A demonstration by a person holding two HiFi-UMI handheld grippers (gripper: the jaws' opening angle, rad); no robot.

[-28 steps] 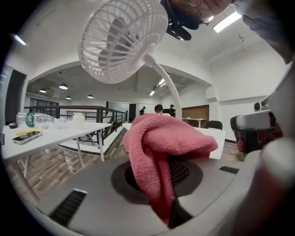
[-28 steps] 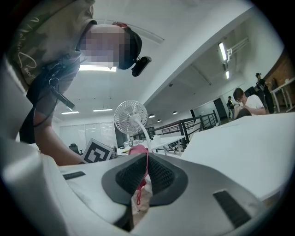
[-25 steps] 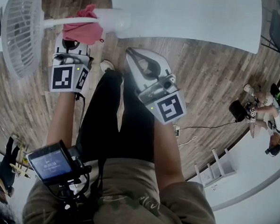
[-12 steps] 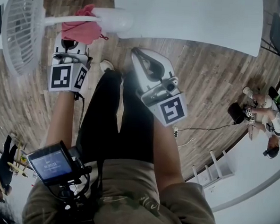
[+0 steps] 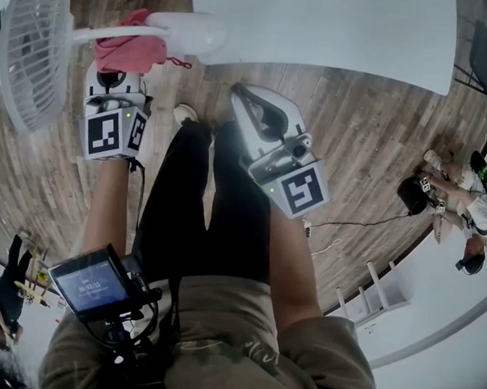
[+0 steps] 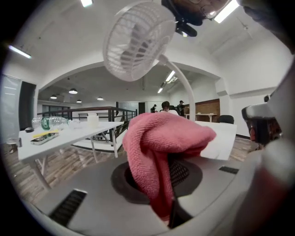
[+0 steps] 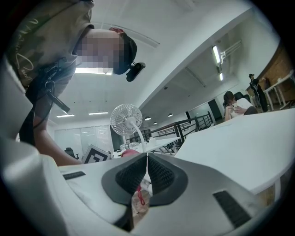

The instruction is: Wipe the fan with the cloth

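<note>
The white fan stands on the white table (image 5: pixel 336 31), with its round cage head (image 5: pixel 34 49) at the far left, a thin stem (image 5: pixel 113 32) and a base (image 5: pixel 188 32). My left gripper (image 5: pixel 119 68) is shut on a bunched pink cloth (image 5: pixel 129 51), and the cloth lies against the stem. In the left gripper view the cloth (image 6: pixel 161 143) bulges out of the left gripper (image 6: pixel 168 177), with the fan head (image 6: pixel 138 39) above. My right gripper (image 5: pixel 237 90) hangs to the right of the base, shut and empty. In the right gripper view the right gripper (image 7: pixel 147 173) points towards the distant fan (image 7: pixel 125 119).
A long white table (image 6: pixel 60 136) with bottles stands to the left. A person (image 5: pixel 457 194) sits on the wood floor at the right, near a cable and a white rack (image 5: pixel 377 296). A screen device (image 5: pixel 90 283) hangs at my chest.
My left gripper and the cloth have slid a little along the stem, away from the base and towards the fan head. The right gripper has hardly moved.
</note>
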